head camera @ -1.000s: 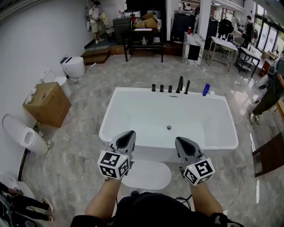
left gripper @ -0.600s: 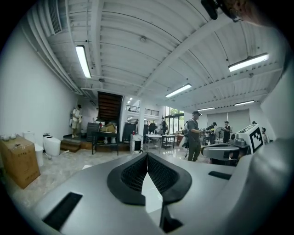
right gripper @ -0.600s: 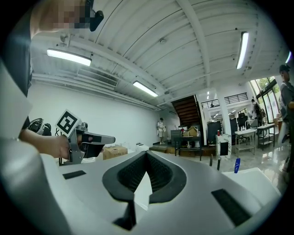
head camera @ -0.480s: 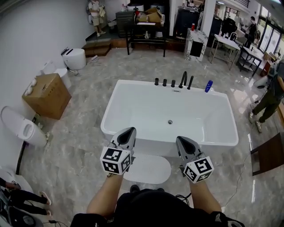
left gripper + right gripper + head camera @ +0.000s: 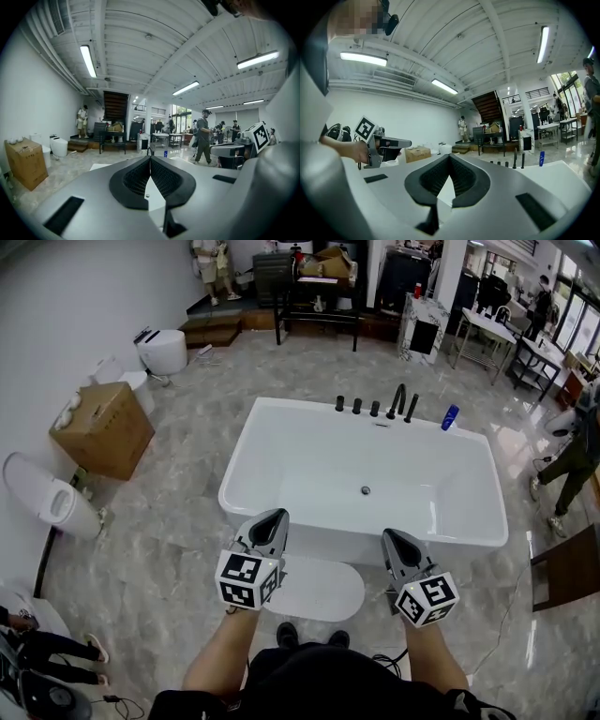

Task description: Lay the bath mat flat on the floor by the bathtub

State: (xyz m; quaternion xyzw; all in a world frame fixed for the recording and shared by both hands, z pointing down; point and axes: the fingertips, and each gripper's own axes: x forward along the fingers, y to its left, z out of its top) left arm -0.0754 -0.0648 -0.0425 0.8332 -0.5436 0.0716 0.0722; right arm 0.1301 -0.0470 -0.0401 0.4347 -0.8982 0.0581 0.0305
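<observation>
Now, left gripper and right gripper, jaws clenched empty, near bath mat.

This looks like a showroom for bathroom fittings. A freestanding bathtub stands on an open marble-look floor, with one toilet at 9 o'clock and a second toilet at 10 o'clock. At 1 o'clock there are people among tables.
</observation>
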